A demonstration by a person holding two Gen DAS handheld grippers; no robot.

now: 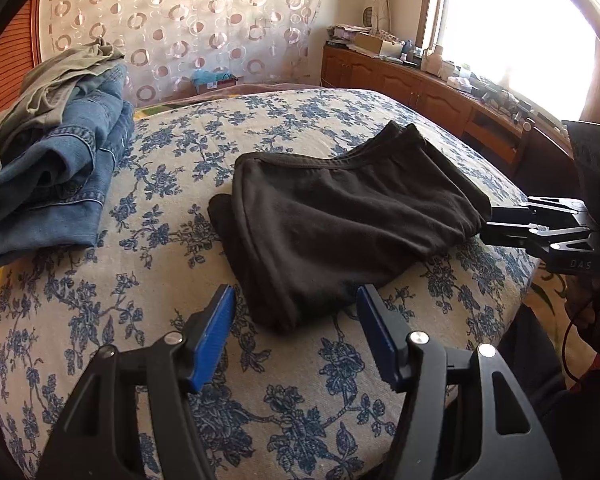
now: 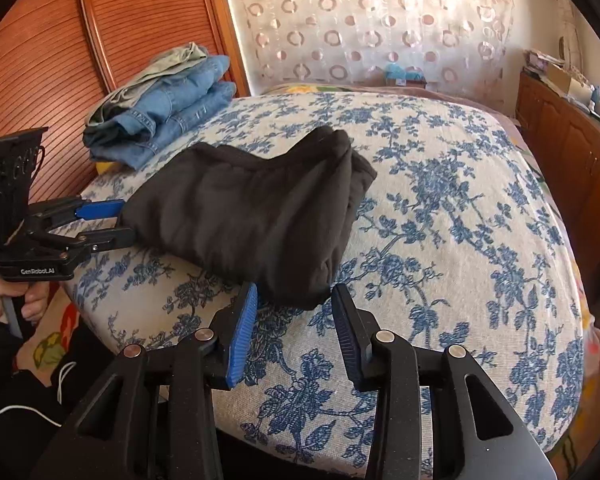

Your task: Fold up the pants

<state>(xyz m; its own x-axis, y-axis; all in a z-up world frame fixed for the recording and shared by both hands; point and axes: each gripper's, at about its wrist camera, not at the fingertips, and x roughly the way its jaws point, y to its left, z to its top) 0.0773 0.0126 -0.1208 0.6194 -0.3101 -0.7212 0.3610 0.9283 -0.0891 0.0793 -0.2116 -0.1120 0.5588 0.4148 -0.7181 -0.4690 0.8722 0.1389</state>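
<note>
Bed [image 1: 188, 360] w/ blue floral cover fills both views. Folded black pants [image 1: 340, 216] lie mid-bed, near the front edge. Jeans stack [image 1: 60, 168] sits apart, by the headboard. Left gripper [image 1: 296, 336] and right gripper [image 2: 294, 320]: fingers released, pants corner between jaws, not clamped. Labels: "GenRobot.AI" on the left gripper, "DAS" on the right.

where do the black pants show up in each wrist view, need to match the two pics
Left wrist view: the black pants lie mid-frame on the floral bedspread, their near edge between the left gripper fingers.
Right wrist view: the black pants lie centre-left, their near corner just ahead of the right gripper.
Shared landmark: the folded jeans stack, beyond and to the left of the pants in both views.
</note>
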